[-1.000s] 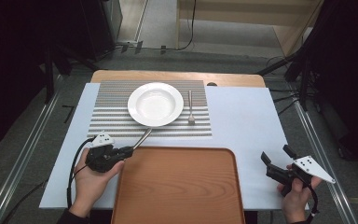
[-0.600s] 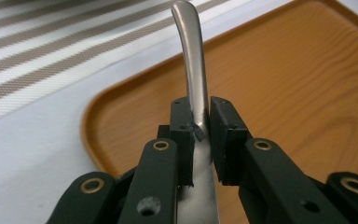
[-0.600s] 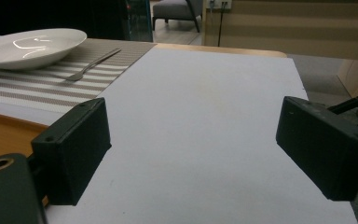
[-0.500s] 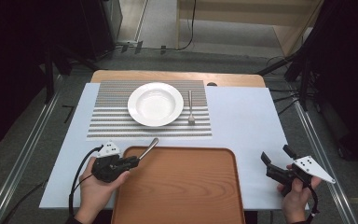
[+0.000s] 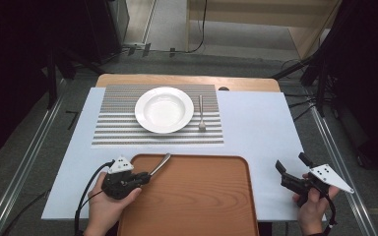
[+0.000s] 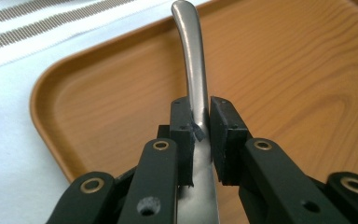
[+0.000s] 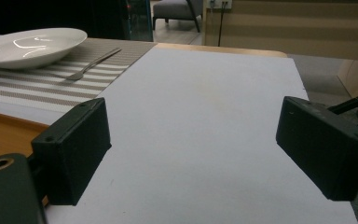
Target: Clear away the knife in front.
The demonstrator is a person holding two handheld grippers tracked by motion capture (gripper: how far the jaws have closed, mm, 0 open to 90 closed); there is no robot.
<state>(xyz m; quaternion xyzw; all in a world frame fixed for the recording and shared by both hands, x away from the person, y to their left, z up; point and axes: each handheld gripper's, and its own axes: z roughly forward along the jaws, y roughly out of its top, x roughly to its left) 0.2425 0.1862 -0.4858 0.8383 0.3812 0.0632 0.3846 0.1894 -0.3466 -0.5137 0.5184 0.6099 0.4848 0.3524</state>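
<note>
Left gripper view puts the held thing up close: a steel utensil handle (image 6: 192, 74) rises between the two black jaws of the left gripper (image 6: 200, 135), which are closed hard on its flat shank, the curved handle end pointing away over the near-left corner of the wooden tray (image 6: 88, 116). Whether it is a knife or a spoon cannot be told, since the working end is hidden below the pads (image 6: 182, 126). In the high view the left gripper (image 5: 145, 177) sits at the tray's (image 5: 202, 206) left edge, with the utensil handle (image 5: 160, 163) angled up toward the tray's far rim. Beyond the tray, on the striped placemat (image 5: 113, 123) at the far middle of the table (image 5: 256, 128), stand a white plate (image 5: 164, 109) and, just to its right, a fork (image 5: 201, 114). The right gripper (image 5: 293, 169) hovers off the tray's right edge with its jaws wide apart and nothing between them; the right gripper view shows bare white cloth between its pads (image 7: 74, 149). The grip looks narrow and on smooth metal, so the piece could pivot or slide out if swung quickly, and would likely clatter onto the tray. Lowering it with the handle tilted this way could also catch the tray rim.
</note>
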